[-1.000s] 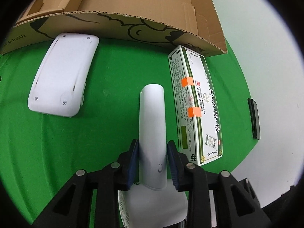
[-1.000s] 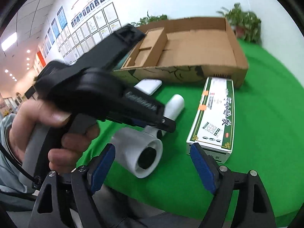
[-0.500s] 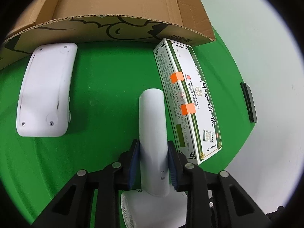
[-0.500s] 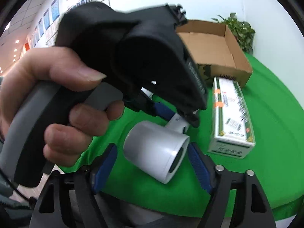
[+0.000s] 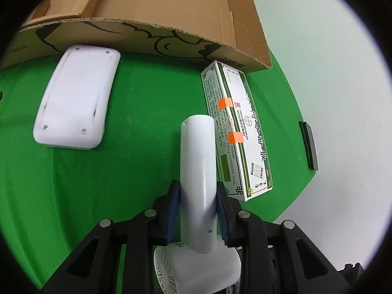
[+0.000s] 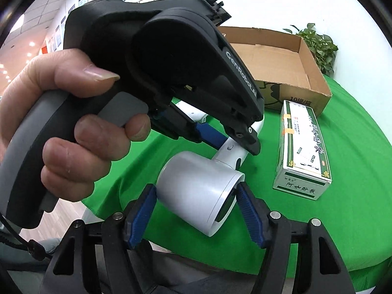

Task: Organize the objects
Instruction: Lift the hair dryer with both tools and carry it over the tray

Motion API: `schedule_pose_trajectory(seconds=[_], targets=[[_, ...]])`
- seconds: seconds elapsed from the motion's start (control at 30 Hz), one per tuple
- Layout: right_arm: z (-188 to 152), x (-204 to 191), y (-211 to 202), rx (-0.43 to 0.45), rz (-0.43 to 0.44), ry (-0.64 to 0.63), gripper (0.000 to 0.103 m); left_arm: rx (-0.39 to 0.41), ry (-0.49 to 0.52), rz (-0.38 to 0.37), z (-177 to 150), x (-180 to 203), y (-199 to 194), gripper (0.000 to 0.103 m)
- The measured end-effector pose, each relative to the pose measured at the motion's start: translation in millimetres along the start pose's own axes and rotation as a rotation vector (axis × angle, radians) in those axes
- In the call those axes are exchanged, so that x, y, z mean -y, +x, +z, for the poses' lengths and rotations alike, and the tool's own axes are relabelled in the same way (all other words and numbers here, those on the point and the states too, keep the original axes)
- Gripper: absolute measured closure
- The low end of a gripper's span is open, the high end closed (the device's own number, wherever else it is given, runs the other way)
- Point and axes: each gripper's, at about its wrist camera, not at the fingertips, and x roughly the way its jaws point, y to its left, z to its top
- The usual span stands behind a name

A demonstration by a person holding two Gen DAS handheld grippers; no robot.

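A white hair dryer [image 5: 198,161] lies low over the green cloth, handle pointing away. My left gripper [image 5: 198,186] is shut on the handle, blue pads pressed to both sides. In the right wrist view the dryer's barrel [image 6: 203,196] sits crosswise between the pads of my right gripper [image 6: 196,188]. One pad touches its back end and the other its front rim, so it is shut on the barrel. My left gripper [image 6: 230,139] shows there too, held by a hand [image 6: 73,122]. A green-and-white medicine box [image 5: 240,132] lies right of the handle.
An open cardboard box [image 5: 122,34] stands at the back of the green cloth [image 5: 110,183]. A flat white device [image 5: 78,98] lies in front of it on the left. A small black object [image 5: 308,144] lies off the cloth at right. A potted plant [image 6: 321,46] stands behind the box.
My right gripper has come in around the dryer's barrel and its jaws have narrowed onto it. The left gripper has kept its hold on the handle and barely moved.
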Motion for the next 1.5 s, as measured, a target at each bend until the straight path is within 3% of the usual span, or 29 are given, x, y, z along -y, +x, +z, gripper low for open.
schedule_pose_trajectory(seconds=[0.4, 0.83, 1.2, 1.5], targets=[[33, 1, -11, 0.141, 0.040, -0.059, 0.039, 0.144, -0.007, 0.016, 13, 3, -53, 0.076], [105, 23, -1, 0.238, 0.068, -0.094, 0.039, 0.235, 0.031, 0.046, 91, 27, -84, 0.076], [200, 57, 45, 0.210, 0.162, -0.125, 0.039, 0.302, 0.019, 0.140, 184, 16, -95, 0.075], [240, 88, 126, 0.067, 0.273, -0.078, 0.039, 0.216, -0.054, 0.218, 239, -25, -51, 0.075]])
